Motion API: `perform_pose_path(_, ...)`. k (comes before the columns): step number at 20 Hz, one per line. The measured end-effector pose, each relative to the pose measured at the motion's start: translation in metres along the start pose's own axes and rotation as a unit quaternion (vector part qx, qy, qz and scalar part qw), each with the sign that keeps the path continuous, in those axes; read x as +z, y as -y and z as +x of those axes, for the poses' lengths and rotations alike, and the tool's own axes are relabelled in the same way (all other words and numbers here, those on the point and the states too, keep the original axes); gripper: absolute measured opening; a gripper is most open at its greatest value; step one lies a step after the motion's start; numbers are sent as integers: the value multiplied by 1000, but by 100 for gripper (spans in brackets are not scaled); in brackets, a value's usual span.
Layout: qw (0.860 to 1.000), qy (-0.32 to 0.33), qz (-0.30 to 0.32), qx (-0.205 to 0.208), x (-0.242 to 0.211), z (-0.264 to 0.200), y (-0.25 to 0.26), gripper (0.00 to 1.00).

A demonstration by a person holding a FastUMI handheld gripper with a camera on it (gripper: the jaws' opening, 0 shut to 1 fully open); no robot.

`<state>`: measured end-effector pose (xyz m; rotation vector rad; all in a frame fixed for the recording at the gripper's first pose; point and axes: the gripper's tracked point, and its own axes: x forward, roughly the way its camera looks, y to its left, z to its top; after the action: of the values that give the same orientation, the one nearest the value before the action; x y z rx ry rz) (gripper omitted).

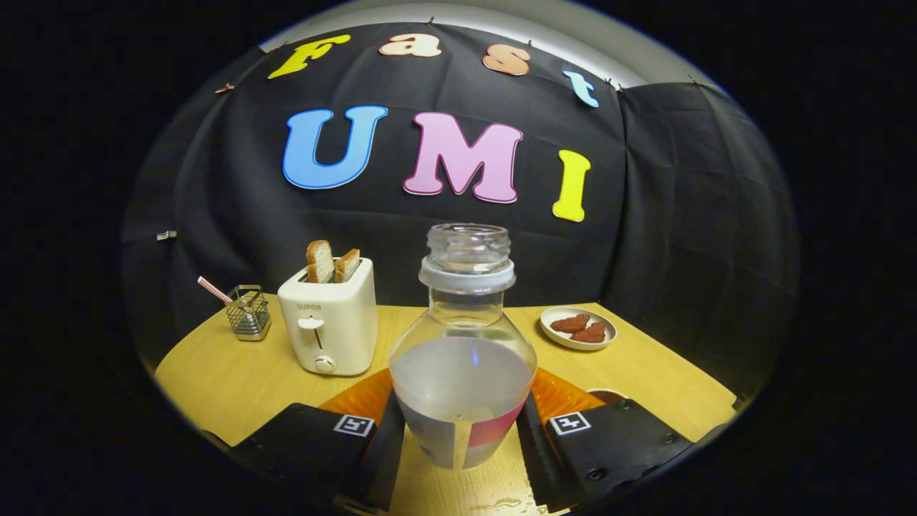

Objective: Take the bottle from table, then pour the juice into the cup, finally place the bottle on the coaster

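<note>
Wire basket (248, 312): small metal mesh, striped straw sticking out; far left on the wooden table (215, 380).
Toaster (330, 322): white, two bread slices up; left of bottle, beyond fingers.
Bottle (463, 358): clear plastic, uncapped, upright, part-filled with pale liquid; between the fingers.
Gripper (460, 437): closed on bottle's lower body, both fingers pressing its sides.
Coaster (555, 393): orange, round; under and behind bottle.
Plate (577, 327): small white oval, two brown pieces; right, well beyond fingers.
</note>
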<state>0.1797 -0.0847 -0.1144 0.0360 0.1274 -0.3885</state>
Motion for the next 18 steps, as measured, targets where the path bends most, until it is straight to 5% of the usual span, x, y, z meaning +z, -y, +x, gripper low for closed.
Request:
perform_pose_path(9, 998, 1, -38, -47, -2, 91, 17, 73)
perform_pose_path(18, 997, -40, 46, -39, -45, 138, 9, 74)
